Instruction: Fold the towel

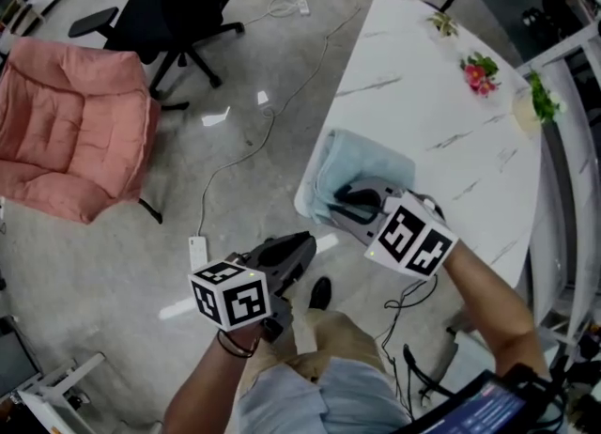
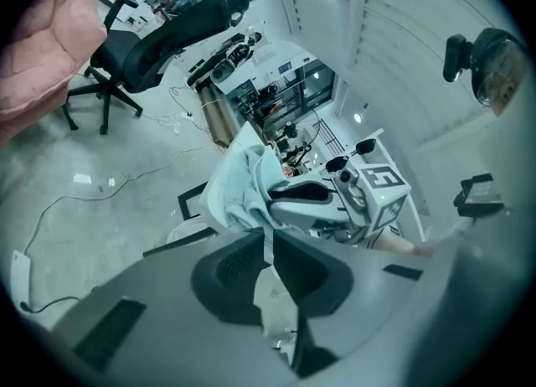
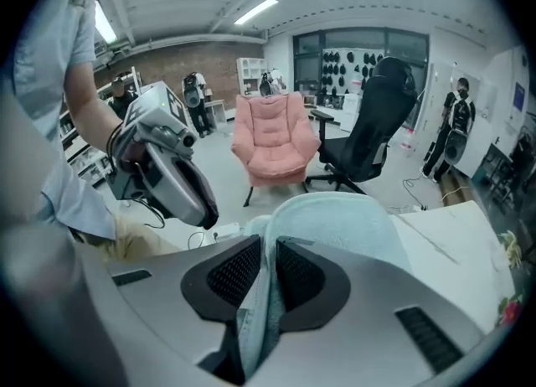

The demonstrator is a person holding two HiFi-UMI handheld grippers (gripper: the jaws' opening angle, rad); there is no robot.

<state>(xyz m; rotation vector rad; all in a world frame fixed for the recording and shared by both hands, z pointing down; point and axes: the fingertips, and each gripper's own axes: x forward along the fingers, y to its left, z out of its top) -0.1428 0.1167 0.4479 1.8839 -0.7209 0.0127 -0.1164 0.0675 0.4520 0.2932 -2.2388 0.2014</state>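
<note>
Pink armchair (image 1: 70, 127) and black office chair (image 1: 178, 9) are on the floor, well off the table's (image 1: 441, 94) left side. Not task items.

Left tool (image 1: 302, 249) hangs over the floor just off the table's near corner. Its jaws are a thin slit apart with nothing clearly pinched, and it isn't touching the towel.

Towel (image 1: 371, 162), pale blue, is bunched at the table's near corner and part of it spills over the edge.

Right tool (image 1: 343, 205) is above that same corner, angled down. A towel fold fills the gap between its jaws, with the pads against it on both sides. The grip looks light.

Flowers (image 1: 481, 73) are at the table's far side, well clear.

Risks:
- The towel sits right on the table's corner. If the one light grip slips or drags outward, the hanging part likely pulls the rest to the floor.
- With only one tool holding it, the layers may shift and the fold end up crooked.

Views:
- Only the head view shows where the towel lies on the table.
- Only the right tool view shows the fold running between the pads.
- The left tool view shows the towel's layers drooping off the table edge under the right tool, which the head view hides.
</note>
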